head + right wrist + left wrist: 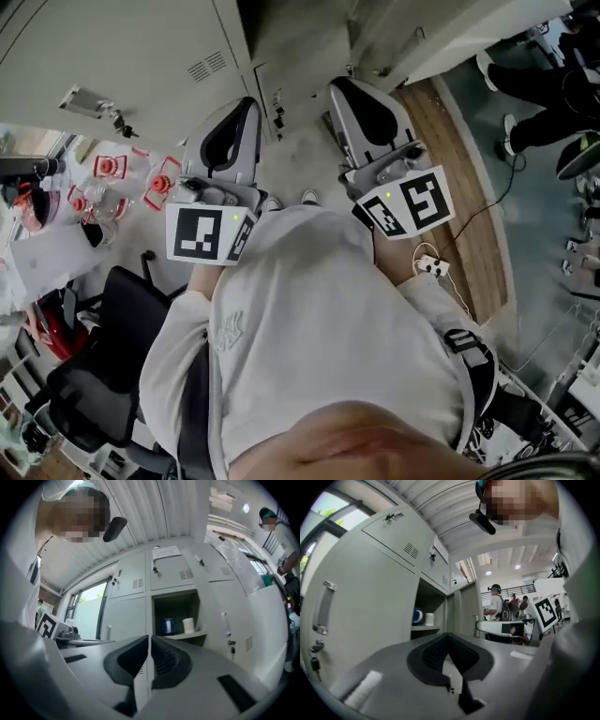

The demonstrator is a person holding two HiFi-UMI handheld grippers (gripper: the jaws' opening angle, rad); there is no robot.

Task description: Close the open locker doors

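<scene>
Approach step. Grey metal locker bank [126, 616] has one open compartment [176, 613], door not yet shut. Left claw [449, 639] and right claw [149, 641] are both closed, empty, short of the lockers. Blue tub [168, 626] and white cup [188, 625] sit on its shelf. Next: find the door edge and push.

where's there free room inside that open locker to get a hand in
The open compartment is bare from the tops of its blue container and white cylinder up to its ceiling; a hand could pass there. The shelf is crowded: the two stand side by side, leaving narrow strips by each wall.
</scene>
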